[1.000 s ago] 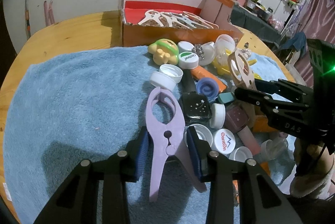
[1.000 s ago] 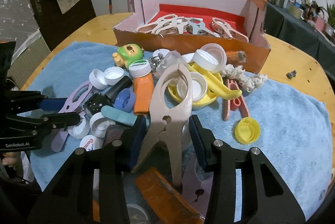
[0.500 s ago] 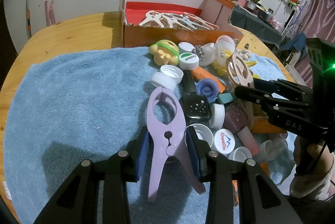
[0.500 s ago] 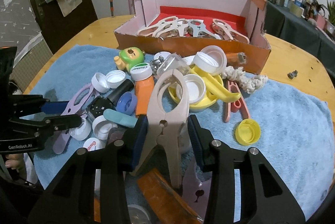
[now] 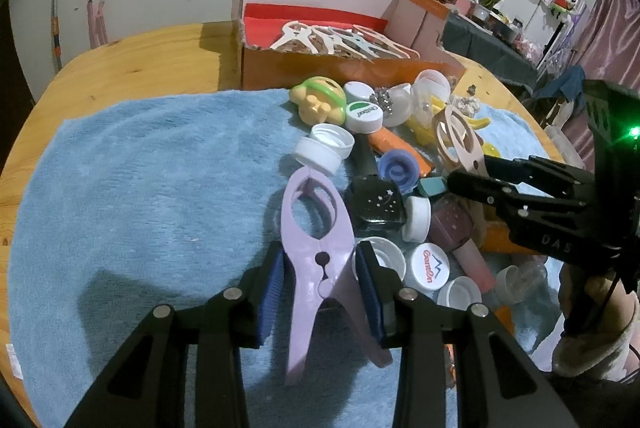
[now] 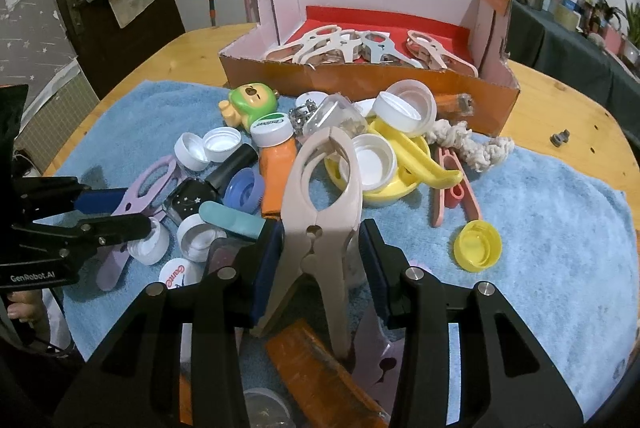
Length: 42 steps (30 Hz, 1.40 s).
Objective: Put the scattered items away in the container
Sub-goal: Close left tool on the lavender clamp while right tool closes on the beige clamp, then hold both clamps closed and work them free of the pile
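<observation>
My left gripper (image 5: 320, 280) is shut on a lilac clothes peg (image 5: 316, 240), holding it just above the blue towel (image 5: 140, 196). My right gripper (image 6: 320, 260) is shut on a beige clothes peg (image 6: 320, 196), raised over the pile of items. The orange cardboard box (image 6: 360, 84) stands at the back of the table with several pegs (image 6: 360, 48) lying on its red floor; it also shows in the left wrist view (image 5: 340, 68). Each gripper shows in the other's view: the right one (image 5: 520, 188), the left one (image 6: 80, 216).
Scattered on the towel: white bottle caps (image 6: 208, 148), a green bear toy (image 6: 248, 100), an orange tube (image 6: 276, 164), a yellow dish (image 6: 384, 164), a rope knot (image 6: 468, 144), a pink peg (image 6: 452, 188), a yellow cap (image 6: 478, 246). The wooden table (image 5: 140, 68) surrounds the towel.
Both grippers have lifted slightly with their pegs and drifted a little toward the box. Both stay shut on them.
</observation>
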Tool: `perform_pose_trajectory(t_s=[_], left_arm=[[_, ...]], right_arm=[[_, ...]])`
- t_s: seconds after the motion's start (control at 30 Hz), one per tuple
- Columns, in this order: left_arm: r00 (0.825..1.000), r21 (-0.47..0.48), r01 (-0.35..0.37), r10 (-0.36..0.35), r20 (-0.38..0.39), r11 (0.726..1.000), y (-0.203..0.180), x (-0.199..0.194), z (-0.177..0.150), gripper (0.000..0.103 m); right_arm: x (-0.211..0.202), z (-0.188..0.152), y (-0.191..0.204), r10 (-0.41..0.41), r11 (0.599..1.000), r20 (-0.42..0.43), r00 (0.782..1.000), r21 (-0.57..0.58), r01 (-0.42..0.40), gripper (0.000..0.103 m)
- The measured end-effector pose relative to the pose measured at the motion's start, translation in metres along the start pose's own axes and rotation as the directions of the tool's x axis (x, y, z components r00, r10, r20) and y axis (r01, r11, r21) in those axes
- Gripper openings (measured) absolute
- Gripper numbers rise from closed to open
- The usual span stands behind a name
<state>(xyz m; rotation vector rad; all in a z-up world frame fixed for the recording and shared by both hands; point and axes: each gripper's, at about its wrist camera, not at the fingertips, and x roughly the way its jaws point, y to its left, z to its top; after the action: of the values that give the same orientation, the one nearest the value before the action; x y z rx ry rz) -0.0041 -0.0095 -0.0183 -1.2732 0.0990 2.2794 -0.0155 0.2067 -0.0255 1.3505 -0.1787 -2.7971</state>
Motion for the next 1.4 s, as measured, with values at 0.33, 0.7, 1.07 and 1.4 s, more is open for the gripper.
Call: perform_pose_trajectory(t_s=[0.33,0.7,1.07,1.4], left_arm=[[1.0,0.008,-0.013,0.013,0.002,1.0,0.001,0.001,0.003,0.04],[1.0,0.019,-0.031,0.031,0.005,0.999,0.007,-0.008,0.001,0.042],[0.999,0.032,-0.031,0.032,-0.018,0.999,0.006,-0.005,-0.004,0.043],[1.0,0.025,-0.02,0.021,-0.018,0.999,0.004,-0.006,-0.008,0.038]], right_arm=[[0.001,0.001,-0.003,-0.01,1.0,0.003,1.0,0.012,0.01,0.054],[0.001,0.002,-0.005,-0.011,1.0,-0.002,1.0,0.012,0.011,0.057],[-0.001,0.0,0.003,-0.008,1.0,-0.007,1.0,-0.008,0.008,0.064],[-0.002,-0.002,-0.003,0.02,1.0,-0.002,1.0,0.004,-0.02,0.053]])
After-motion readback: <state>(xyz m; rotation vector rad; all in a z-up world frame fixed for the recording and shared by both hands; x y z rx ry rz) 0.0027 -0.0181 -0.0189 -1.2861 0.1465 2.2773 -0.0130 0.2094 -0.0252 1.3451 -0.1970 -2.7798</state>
